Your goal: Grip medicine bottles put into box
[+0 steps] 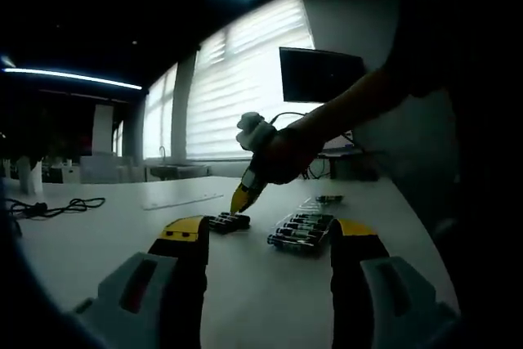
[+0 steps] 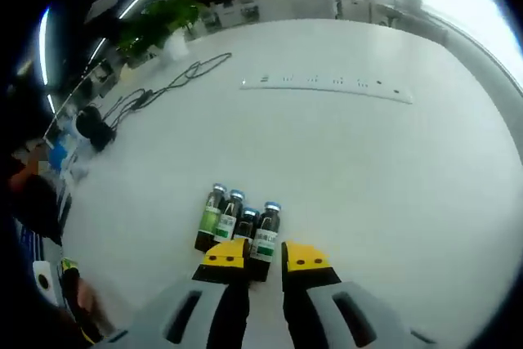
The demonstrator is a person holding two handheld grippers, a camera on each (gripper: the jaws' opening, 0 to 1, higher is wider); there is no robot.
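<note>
Right gripper view is looking down on a row of four small dark bottles lying side by side on the white table, caps pointing away. The right tongs are closing around the rightmost bottle, the yellow tips either side of its near end with a narrow gap; I cannot tell whether they are pinching it yet. In the left gripper view, the left tongs are hanging released above the table, jaws wide apart, and beyond them the person's arm is reaching down to the bottles. To the right of that lies a tray of bottles, probably the box. For a clean pick, I would judge the jaws should be squeezing the bottle's body squarely, clear of its neighbour, before lifting straight up.
</note>
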